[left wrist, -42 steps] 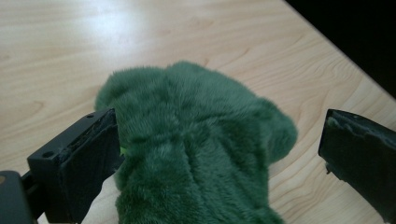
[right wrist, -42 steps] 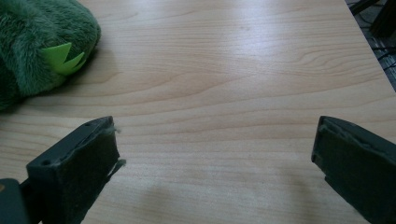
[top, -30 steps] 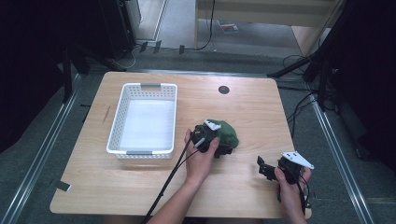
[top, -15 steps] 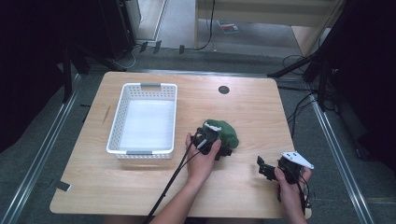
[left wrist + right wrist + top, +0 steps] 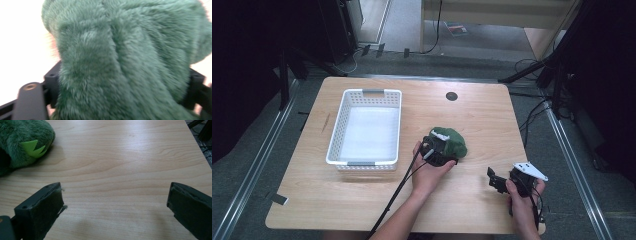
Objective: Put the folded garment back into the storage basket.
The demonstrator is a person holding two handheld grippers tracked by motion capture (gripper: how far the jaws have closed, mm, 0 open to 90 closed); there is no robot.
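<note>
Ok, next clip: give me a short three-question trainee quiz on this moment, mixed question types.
1. True or false: the white basket holds the green plush toy.
2. The left hand-held gripper is: A) open over bare table, B) around the plush toy, C) inside the basket.
3. Fill in: the right hand-held gripper has its jaws ____ above the wooden table.

Key: 1 false; 2 B; 3 open.

High view looks forward and down over the table (image 5: pixel 362 200). Left gripper view sits pressed against the plush (image 5: pixel 125 62). Right gripper view skims low, plush (image 5: pixel 22 142) at 10 o'clock, shared with both.
</note>
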